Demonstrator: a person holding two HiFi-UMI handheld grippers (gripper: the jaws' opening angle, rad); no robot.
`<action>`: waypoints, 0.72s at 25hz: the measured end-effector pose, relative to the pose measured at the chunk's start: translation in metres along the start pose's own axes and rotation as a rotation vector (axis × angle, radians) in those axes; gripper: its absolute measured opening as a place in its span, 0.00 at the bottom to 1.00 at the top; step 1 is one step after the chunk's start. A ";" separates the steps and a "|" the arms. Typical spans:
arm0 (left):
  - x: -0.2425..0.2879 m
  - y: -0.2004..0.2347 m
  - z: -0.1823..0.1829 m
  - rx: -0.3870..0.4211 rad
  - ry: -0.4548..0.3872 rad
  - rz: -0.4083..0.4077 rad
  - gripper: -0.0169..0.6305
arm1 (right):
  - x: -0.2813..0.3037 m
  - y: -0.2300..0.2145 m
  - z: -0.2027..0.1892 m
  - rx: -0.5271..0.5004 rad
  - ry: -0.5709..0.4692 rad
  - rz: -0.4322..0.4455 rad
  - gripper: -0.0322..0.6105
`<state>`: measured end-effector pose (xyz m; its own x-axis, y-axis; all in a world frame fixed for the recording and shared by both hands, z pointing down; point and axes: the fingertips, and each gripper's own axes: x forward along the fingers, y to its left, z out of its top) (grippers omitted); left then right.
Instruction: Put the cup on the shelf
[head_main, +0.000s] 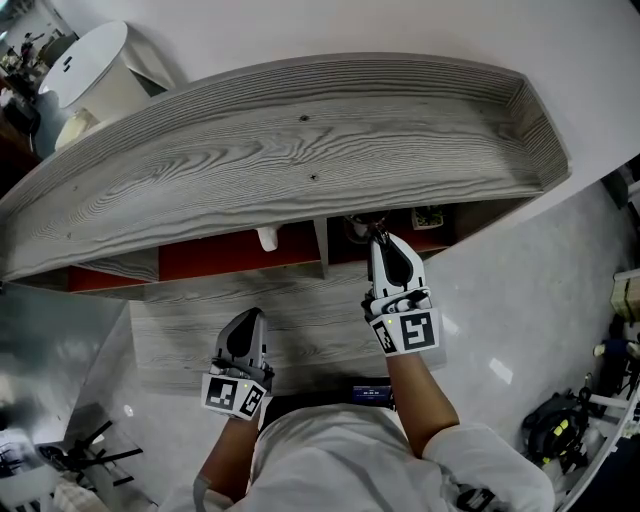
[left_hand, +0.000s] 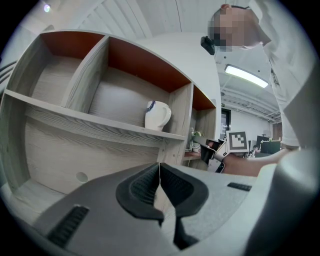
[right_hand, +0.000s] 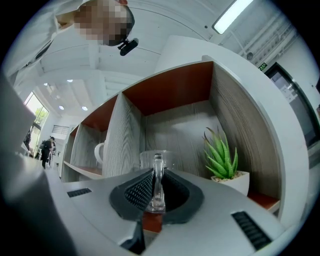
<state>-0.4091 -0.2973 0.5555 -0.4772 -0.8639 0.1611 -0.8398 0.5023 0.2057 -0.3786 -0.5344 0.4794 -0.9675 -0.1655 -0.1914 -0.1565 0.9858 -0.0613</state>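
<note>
A clear glass cup (right_hand: 157, 161) with a handle stands in front of the shelf's right compartment (right_hand: 175, 120). My right gripper (right_hand: 156, 192) is shut on the handle, and in the head view it (head_main: 378, 240) reaches under the shelf's grey wooden top (head_main: 300, 140). A white mug (left_hand: 157, 116) sits on the board of the middle compartment, also seen as the white mug (head_main: 267, 238) from above. My left gripper (left_hand: 160, 167) is shut with nothing in it and hangs back from the shelf, lower left of the right one (head_main: 249, 320).
A small green plant in a white pot (right_hand: 223, 159) stands at the right of the same compartment as the cup. A grey divider wall (right_hand: 122, 142) separates it from the mug's compartment. A white round stool (head_main: 88, 62) stands beyond the shelf's left end.
</note>
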 end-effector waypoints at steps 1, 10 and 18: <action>0.000 0.000 0.000 -0.001 0.001 -0.001 0.05 | 0.000 0.001 0.000 -0.008 0.004 0.001 0.12; 0.004 -0.007 0.000 -0.005 -0.003 -0.024 0.05 | 0.003 0.003 -0.004 -0.044 0.065 -0.005 0.12; -0.001 -0.011 -0.002 -0.010 -0.001 -0.031 0.05 | 0.000 0.004 -0.009 -0.050 0.117 0.003 0.12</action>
<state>-0.3993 -0.3019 0.5551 -0.4510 -0.8793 0.1530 -0.8518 0.4752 0.2204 -0.3809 -0.5299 0.4880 -0.9840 -0.1609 -0.0760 -0.1605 0.9870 -0.0114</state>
